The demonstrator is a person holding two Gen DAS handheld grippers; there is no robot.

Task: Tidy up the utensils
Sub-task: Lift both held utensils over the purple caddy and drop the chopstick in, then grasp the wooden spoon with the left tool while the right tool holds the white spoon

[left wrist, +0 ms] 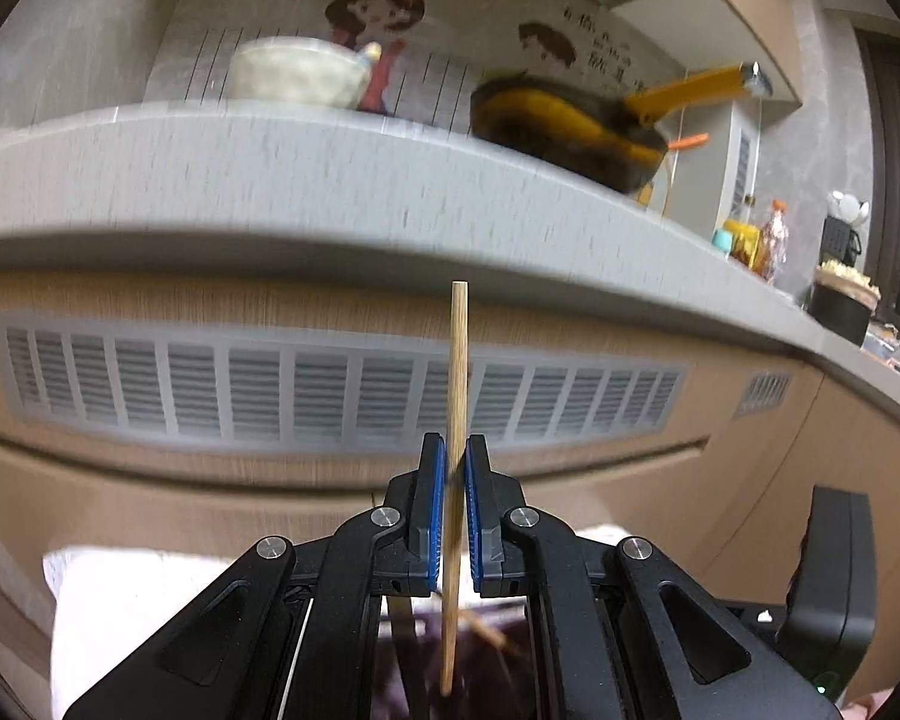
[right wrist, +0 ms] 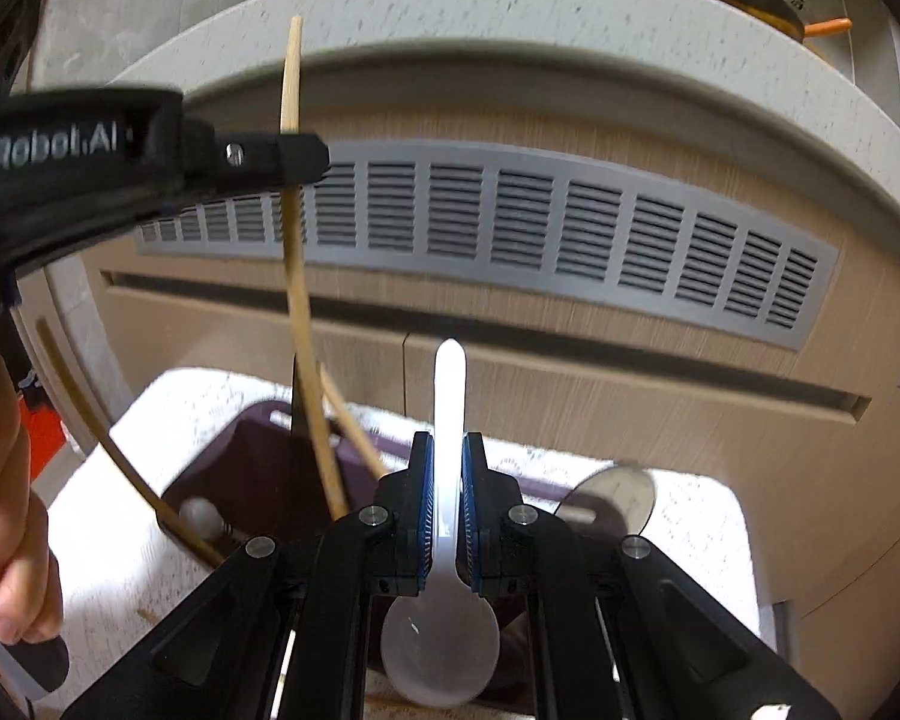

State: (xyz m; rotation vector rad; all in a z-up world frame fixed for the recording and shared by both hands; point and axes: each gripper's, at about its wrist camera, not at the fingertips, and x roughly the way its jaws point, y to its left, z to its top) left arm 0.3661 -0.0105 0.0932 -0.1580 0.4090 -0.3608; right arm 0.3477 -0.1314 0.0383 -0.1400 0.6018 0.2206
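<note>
My left gripper (left wrist: 455, 459) is shut on a wooden chopstick (left wrist: 457, 372) held upright; it also shows in the right wrist view (right wrist: 297, 165) with the chopstick (right wrist: 297, 276) through it. My right gripper (right wrist: 448, 456) is shut on a white plastic spoon (right wrist: 447, 420), handle up, bowl down. Both hang above a dark purple utensil tray (right wrist: 234, 468) on a white cloth-covered surface (right wrist: 690, 516). In the tray lie another chopstick (right wrist: 354, 432), a metal spoon (right wrist: 615, 492), a white spoon (right wrist: 201, 516) and a dark blade (right wrist: 297, 402).
A grey countertop (left wrist: 270, 168) runs above a wooden cabinet front with a grey vent grille (left wrist: 330, 384). On it stand a white bowl (left wrist: 297, 75), a yellow-black pan (left wrist: 576, 120), bottles (left wrist: 771, 240) and a black pot (left wrist: 843, 306). A loose chopstick (right wrist: 120, 468) leans at the left.
</note>
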